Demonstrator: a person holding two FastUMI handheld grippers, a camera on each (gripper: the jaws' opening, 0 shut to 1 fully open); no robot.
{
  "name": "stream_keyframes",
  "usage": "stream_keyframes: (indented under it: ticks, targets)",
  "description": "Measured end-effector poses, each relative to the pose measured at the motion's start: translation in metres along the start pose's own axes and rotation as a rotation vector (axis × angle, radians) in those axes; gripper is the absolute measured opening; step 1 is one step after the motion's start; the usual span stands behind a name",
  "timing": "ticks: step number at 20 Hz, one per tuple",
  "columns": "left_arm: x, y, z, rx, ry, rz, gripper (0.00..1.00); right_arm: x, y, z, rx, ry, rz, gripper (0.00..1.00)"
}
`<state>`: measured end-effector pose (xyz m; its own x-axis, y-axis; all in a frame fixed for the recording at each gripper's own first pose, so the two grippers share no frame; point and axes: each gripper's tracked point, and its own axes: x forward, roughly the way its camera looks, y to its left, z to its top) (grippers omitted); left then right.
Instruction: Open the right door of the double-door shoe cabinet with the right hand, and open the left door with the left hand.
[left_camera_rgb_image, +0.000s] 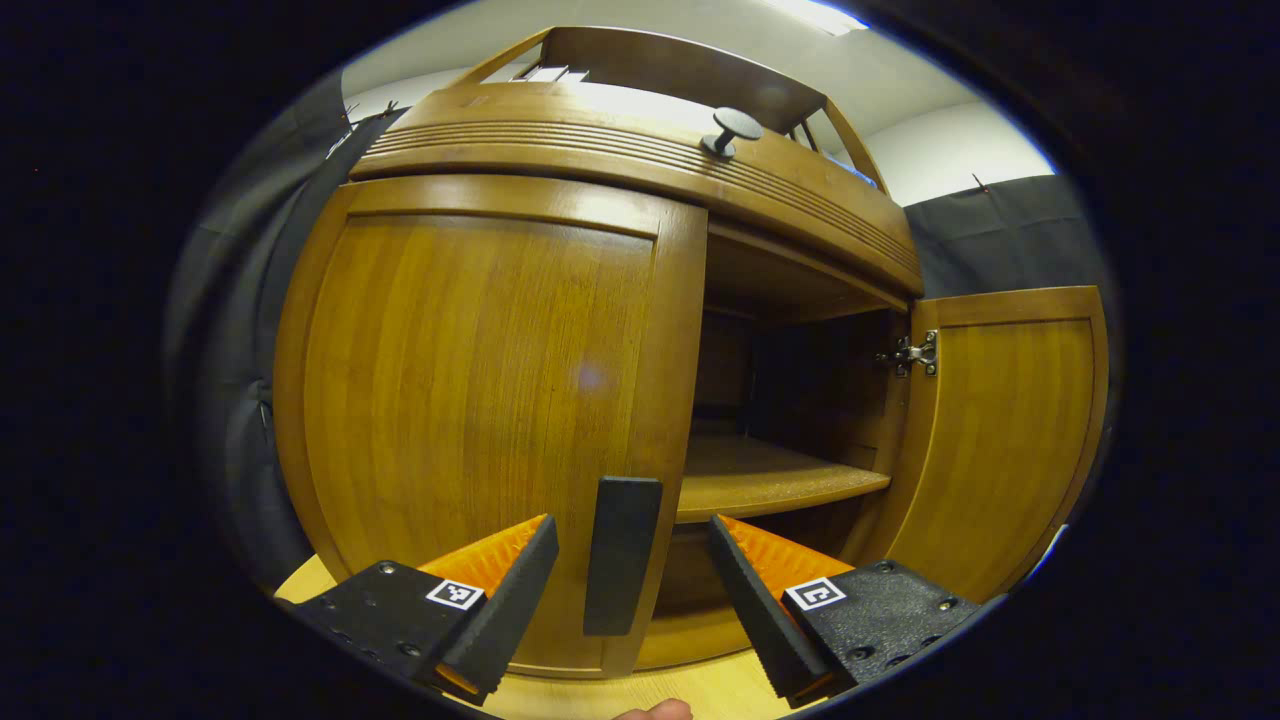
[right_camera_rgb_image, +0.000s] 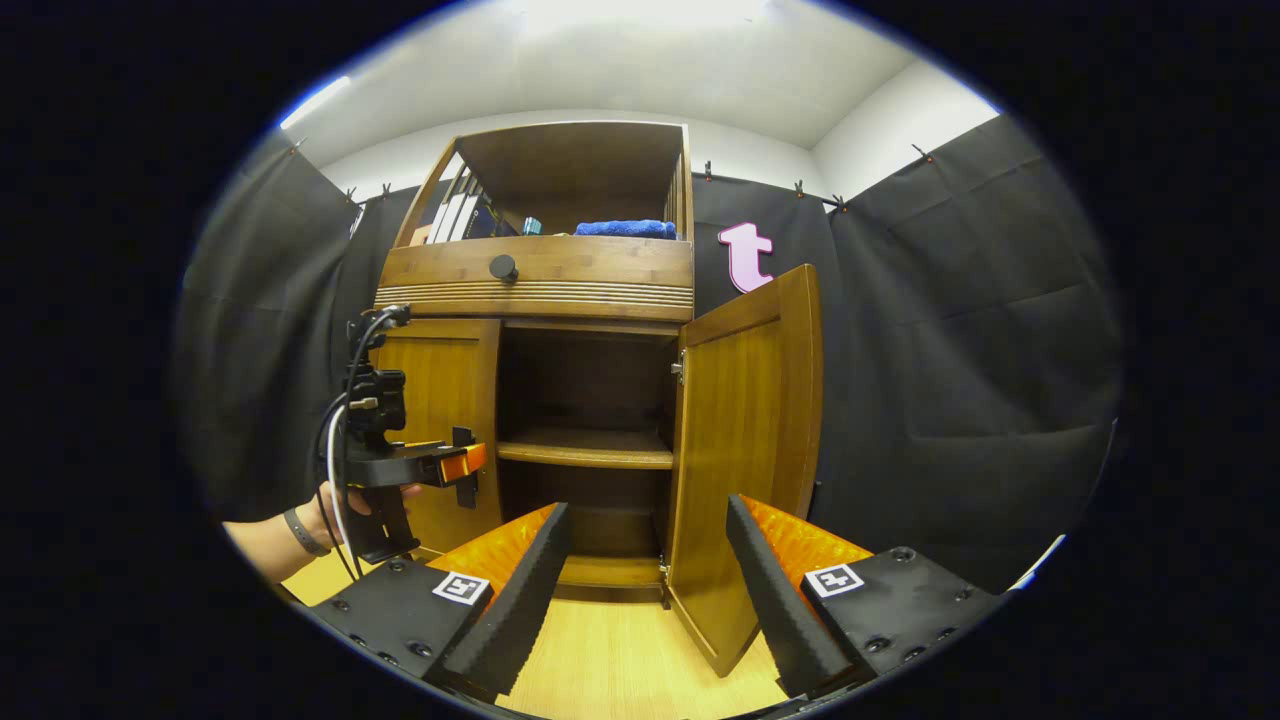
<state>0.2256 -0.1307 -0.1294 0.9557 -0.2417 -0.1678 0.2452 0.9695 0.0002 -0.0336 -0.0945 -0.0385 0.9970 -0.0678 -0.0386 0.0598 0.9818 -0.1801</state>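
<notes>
Left gripper view: the left door (left_camera_rgb_image: 480, 420) is covering the cabinet's left half; the interior behind it is hidden. A fingertip (left_camera_rgb_image: 652, 711) is being cut off at the bottom edge. Right gripper view: the arm (right_camera_rgb_image: 270, 540) is running out of frame at lower left. Items on the top shelf (right_camera_rgb_image: 470, 215) are showing too small to identify, apart from a blue cloth (right_camera_rgb_image: 625, 229).
</notes>
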Motion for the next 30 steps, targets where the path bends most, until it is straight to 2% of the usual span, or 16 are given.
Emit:
stream_keyframes:
  ticks: [2, 5, 7, 10, 13, 14, 16, 17, 21, 27, 30]
  targets:
    - [0.009, 0.001, -0.003, 0.007, -0.002, 0.004, 0.92, 0.001, -0.001, 0.0, 0.022, 0.004, -0.006, 0.94]
    - [0.014, 0.005, -0.008, 0.003, -0.002, 0.021, 0.94, 0.003, -0.003, -0.004, 0.054, 0.015, -0.014, 1.0]
    - [0.016, 0.008, -0.007, -0.004, -0.011, 0.013, 0.85, 0.007, 0.001, -0.006, 0.065, 0.025, -0.014, 0.99]
    - [0.017, 0.019, -0.01, -0.001, -0.011, 0.036, 0.81, 0.014, 0.009, -0.006, 0.088, 0.035, 0.006, 0.98]
    - [0.023, 0.011, -0.015, -0.117, 0.029, -0.014, 0.6, 0.015, 0.014, -0.004, 0.081, 0.041, 0.014, 0.94]
    - [0.025, 0.01, -0.015, -0.092, 0.031, -0.012, 0.38, 0.014, 0.015, -0.005, 0.08, 0.041, 0.017, 0.96]
    - [0.021, 0.008, -0.017, -0.002, 0.037, 0.004, 0.31, 0.012, 0.018, -0.005, 0.074, 0.043, 0.02, 1.0]
    - [0.021, 0.009, -0.015, 0.013, 0.042, 0.011, 0.29, 0.009, 0.018, -0.006, 0.072, 0.043, 0.019, 0.98]
    - [0.015, 0.007, -0.01, -0.012, 0.05, 0.001, 0.28, 0.002, 0.018, -0.008, 0.066, 0.047, 0.015, 1.0]
    - [0.014, 0.013, 0.0, 0.04, 0.009, 0.017, 0.28, -0.002, 0.015, -0.01, 0.093, 0.049, 0.011, 0.98]
    - [-0.006, 0.015, -0.004, 0.037, 0.027, 0.012, 0.28, -0.002, 0.014, -0.009, 0.086, 0.045, 0.011, 0.99]
